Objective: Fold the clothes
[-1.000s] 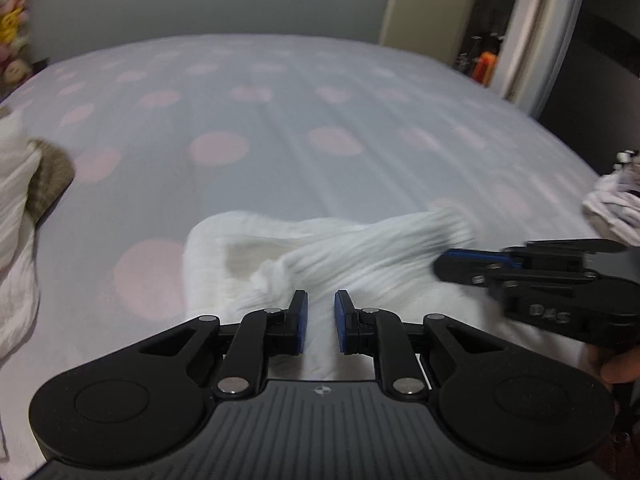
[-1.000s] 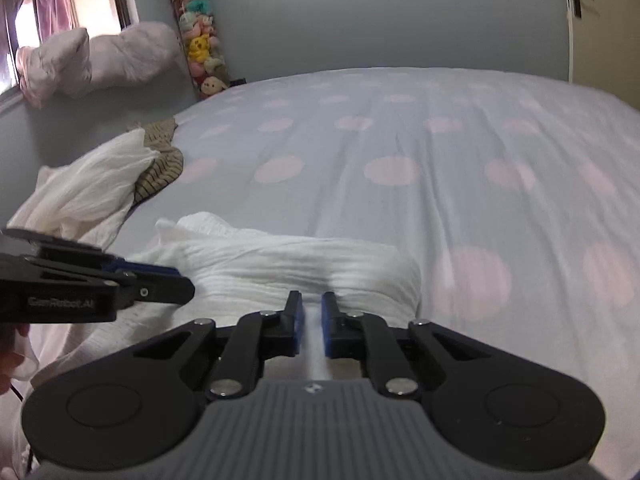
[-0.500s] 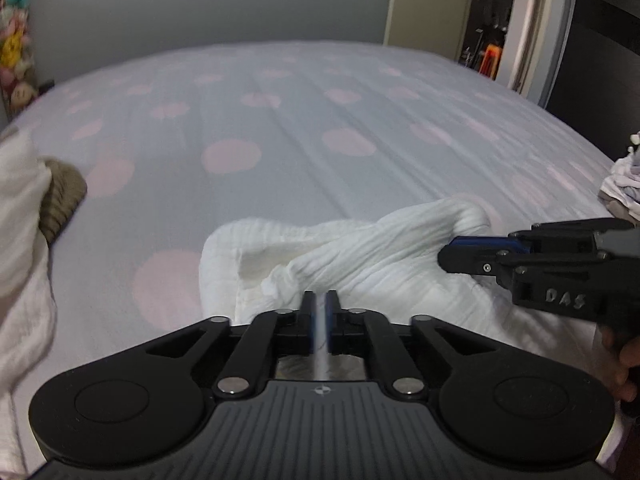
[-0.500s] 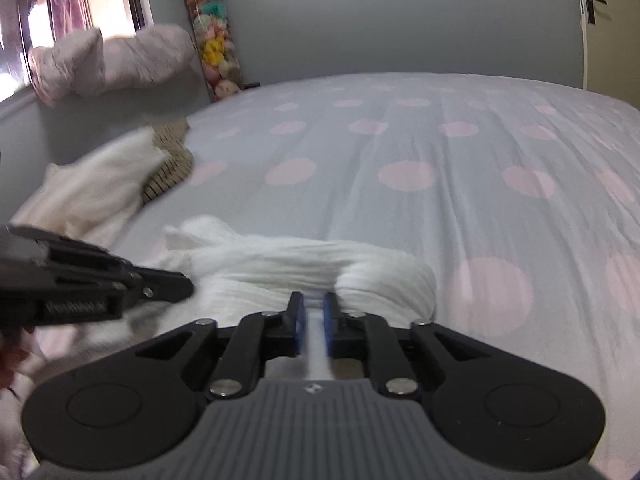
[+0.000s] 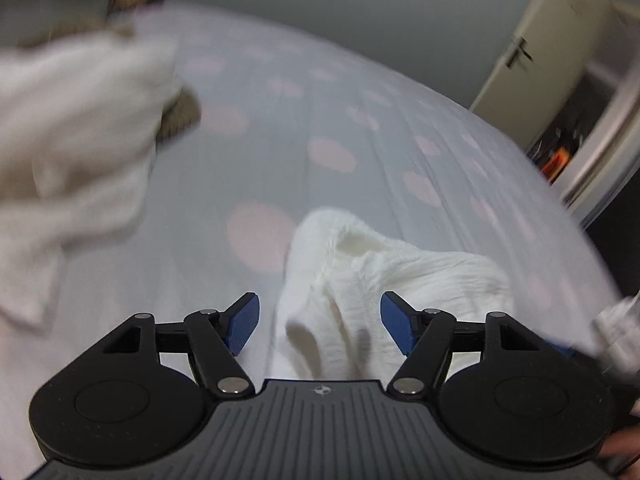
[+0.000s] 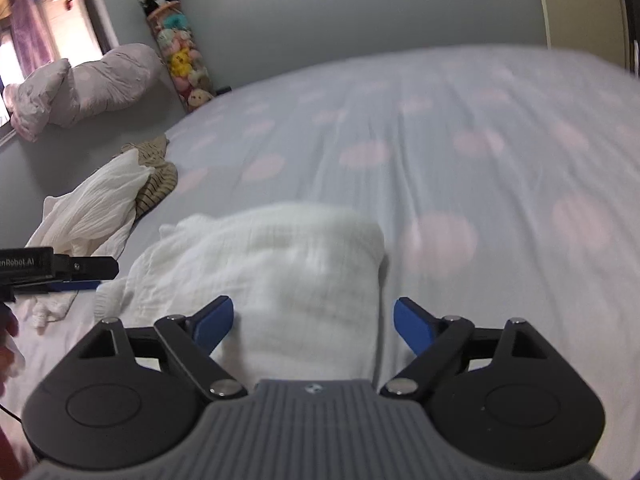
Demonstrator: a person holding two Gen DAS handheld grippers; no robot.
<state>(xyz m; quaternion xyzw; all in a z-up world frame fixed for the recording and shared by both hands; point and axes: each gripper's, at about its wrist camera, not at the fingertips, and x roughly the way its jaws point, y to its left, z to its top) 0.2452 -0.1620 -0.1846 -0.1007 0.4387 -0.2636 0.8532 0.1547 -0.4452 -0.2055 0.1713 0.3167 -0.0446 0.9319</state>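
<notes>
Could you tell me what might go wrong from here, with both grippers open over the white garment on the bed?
1. The crinkled white garment lies bunched on the pink-dotted bedsheet; with the left gripper and right gripper both open, its loose fold may slump.
2. A regrasp could pinch several layers or the sheet.
3. The pile of white and striped clothes lies close and could get dragged in.

Dim, even indoor light; daylight glows from the window (image 6: 38,36) at ten o'clock. Motion blur smears the bed (image 5: 320,128) and left-view edges. Fisheye bends the borders.
</notes>
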